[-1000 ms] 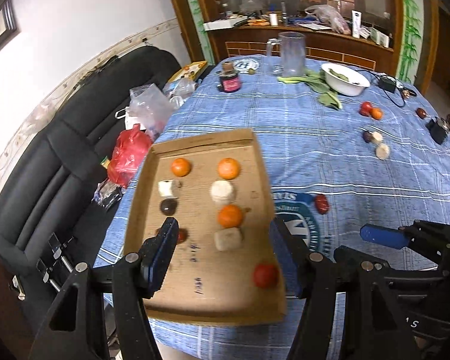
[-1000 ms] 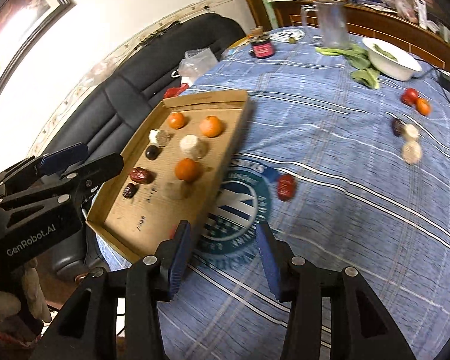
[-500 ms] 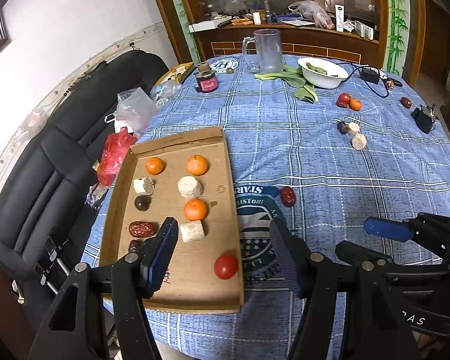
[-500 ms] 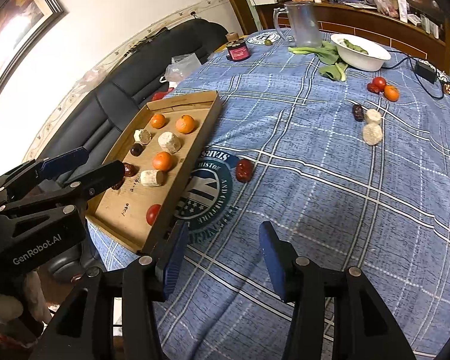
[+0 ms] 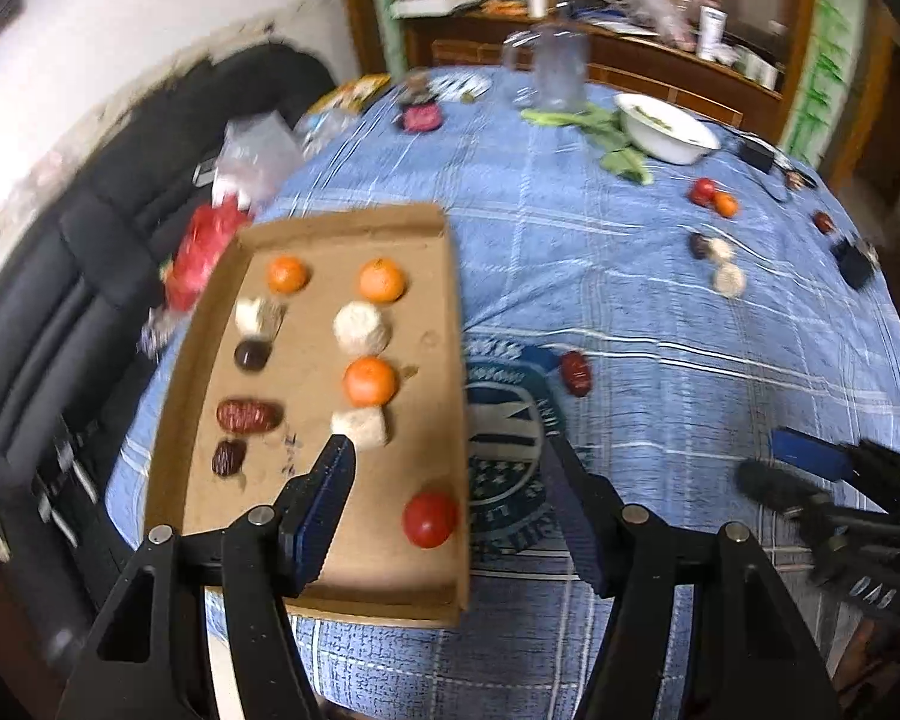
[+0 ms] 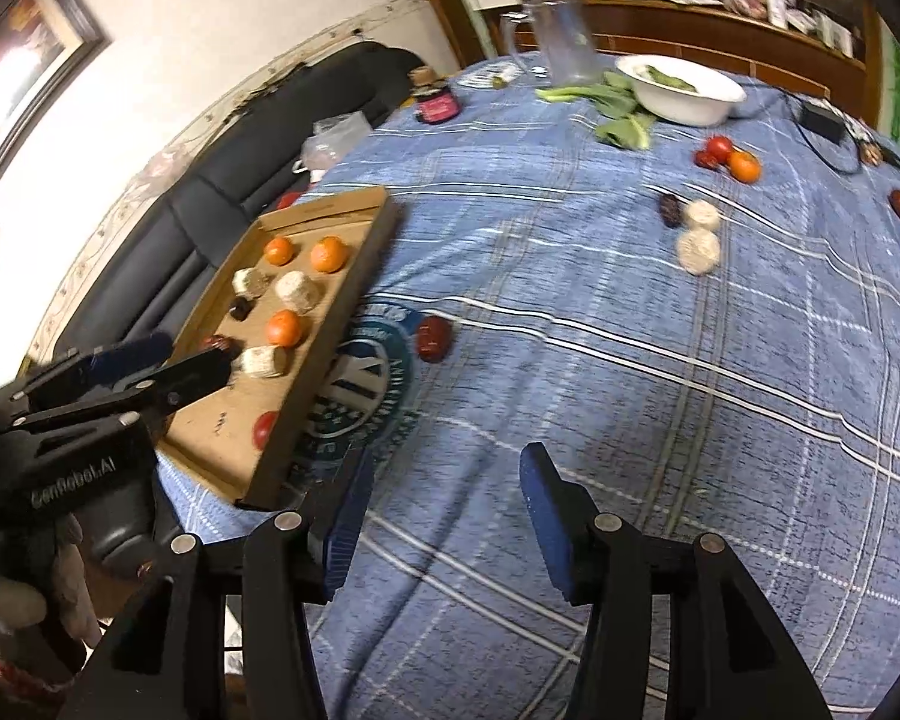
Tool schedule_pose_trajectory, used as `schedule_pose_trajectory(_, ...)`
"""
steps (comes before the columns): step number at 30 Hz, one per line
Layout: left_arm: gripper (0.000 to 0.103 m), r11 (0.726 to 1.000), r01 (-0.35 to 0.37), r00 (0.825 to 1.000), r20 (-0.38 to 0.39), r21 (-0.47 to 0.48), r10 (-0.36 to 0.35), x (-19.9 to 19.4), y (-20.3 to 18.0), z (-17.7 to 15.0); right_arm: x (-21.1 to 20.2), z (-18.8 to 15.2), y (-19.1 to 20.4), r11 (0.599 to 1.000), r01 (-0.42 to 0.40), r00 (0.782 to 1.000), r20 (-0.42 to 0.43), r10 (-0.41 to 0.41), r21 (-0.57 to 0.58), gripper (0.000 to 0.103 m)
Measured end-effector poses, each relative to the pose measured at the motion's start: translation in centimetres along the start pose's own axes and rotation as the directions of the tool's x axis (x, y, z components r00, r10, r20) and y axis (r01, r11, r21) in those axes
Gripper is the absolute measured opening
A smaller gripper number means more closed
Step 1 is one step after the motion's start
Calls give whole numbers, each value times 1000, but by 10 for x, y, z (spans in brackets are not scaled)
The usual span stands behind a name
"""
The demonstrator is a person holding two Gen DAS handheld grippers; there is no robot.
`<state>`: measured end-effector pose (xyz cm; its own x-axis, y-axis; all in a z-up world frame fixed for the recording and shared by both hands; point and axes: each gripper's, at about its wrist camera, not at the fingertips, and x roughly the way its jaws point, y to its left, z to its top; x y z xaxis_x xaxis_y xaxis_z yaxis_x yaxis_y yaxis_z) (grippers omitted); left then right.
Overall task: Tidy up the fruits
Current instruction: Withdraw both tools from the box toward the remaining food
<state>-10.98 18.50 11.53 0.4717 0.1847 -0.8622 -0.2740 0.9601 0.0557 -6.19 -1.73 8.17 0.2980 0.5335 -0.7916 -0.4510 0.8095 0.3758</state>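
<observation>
A cardboard tray (image 5: 312, 591) lies at the table's left edge and holds oranges (image 5: 370, 381), white pieces, dark dates and a red tomato (image 5: 429, 519). It also shows in the right wrist view (image 6: 330, 207). A red date (image 5: 576, 373) lies on the blue cloth right of the tray, also in the right wrist view (image 6: 432, 338). More fruit (image 6: 699, 249) lies far right. My left gripper (image 5: 450, 480) is open and empty above the tray's near right corner. My right gripper (image 6: 441, 495) is open and empty over the cloth.
A white bowl (image 6: 678, 87), green leaves (image 6: 621, 120), a clear jug (image 6: 561, 39) and a red-lidded jar (image 6: 435, 102) stand at the back of the round table. A black sofa (image 5: 60, 264) with plastic bags runs along the left. A black adapter and cable (image 6: 822, 120) lie far right.
Both grippers have shifted over the table; the left one has come closer to the tray and the right one has swung right over the cloth. No fruit has moved.
</observation>
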Motion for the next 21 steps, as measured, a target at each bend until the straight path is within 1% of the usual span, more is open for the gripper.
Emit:
schedule_pose_trajectory(3,64,997,34,999,-38,-74,-37,11,17,-1,2,-2,-25,997,22,1000,-7,-21,69,55)
schedule_pose_trajectory(5,64,990,84,994,-66,-110,-91,20,22,0,4,-4,-42,993,35,999,-14,-34,117,55)
schedule_pose_trajectory(7,64,984,135,986,-80,-120,-145,28,17,2,6,-4,-57,986,50,999,-17,-48,158,55)
schedule_pose_trajectory(9,64,980,168,981,-86,-105,-177,34,7,5,7,-2,-68,981,64,998,-14,-63,183,55)
schedule_pose_trajectory(13,63,970,238,965,-100,-39,-241,52,-29,15,9,14,-86,974,97,995,0,-99,204,55)
schedule_pose_trajectory(16,63,963,269,958,-111,19,-265,69,-54,22,11,34,-96,973,128,990,25,-135,190,55)
schedule_pose_trajectory(18,63,962,269,958,-113,44,-262,80,-62,24,14,45,-98,974,149,987,36,-157,172,55)
schedule_pose_trajectory(19,62,964,264,959,-116,46,-257,84,-63,25,17,52,-100,974,162,985,40,-170,160,55)
schedule_pose_trajectory(21,54,962,270,957,-122,32,-264,94,-63,27,24,63,-101,974,177,982,43,-185,144,55)
